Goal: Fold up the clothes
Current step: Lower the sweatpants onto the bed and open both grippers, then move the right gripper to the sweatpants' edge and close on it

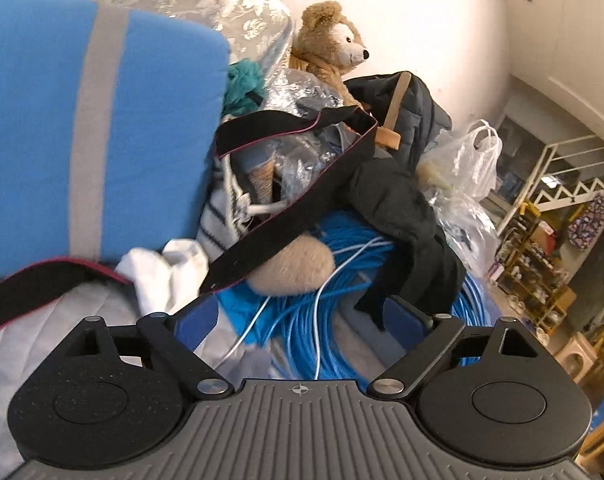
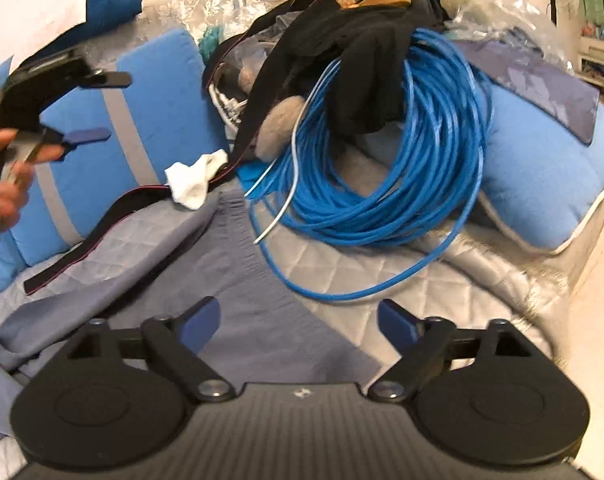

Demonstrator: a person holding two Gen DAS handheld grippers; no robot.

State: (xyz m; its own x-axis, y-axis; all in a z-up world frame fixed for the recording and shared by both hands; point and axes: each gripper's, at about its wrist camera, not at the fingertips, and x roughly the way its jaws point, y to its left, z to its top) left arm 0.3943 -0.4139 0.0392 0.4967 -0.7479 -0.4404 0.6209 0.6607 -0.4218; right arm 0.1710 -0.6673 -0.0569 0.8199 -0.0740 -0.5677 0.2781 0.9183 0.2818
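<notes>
Right wrist view: right gripper (image 2: 298, 326) is held wide apart (nothing between) over grey-blue cloth (image 2: 258, 300); left gripper (image 2: 110, 106), at nine o'clock, likewise parted.

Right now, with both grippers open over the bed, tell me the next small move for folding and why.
Probably lower the right gripper onto the grey-blue cloth under it and pinch an edge. Its jaws stand open and empty, and that cloth lies rumpled on the quilt. The left gripper, open too, hangs over the blue cushion, beside the cable coil.
</notes>
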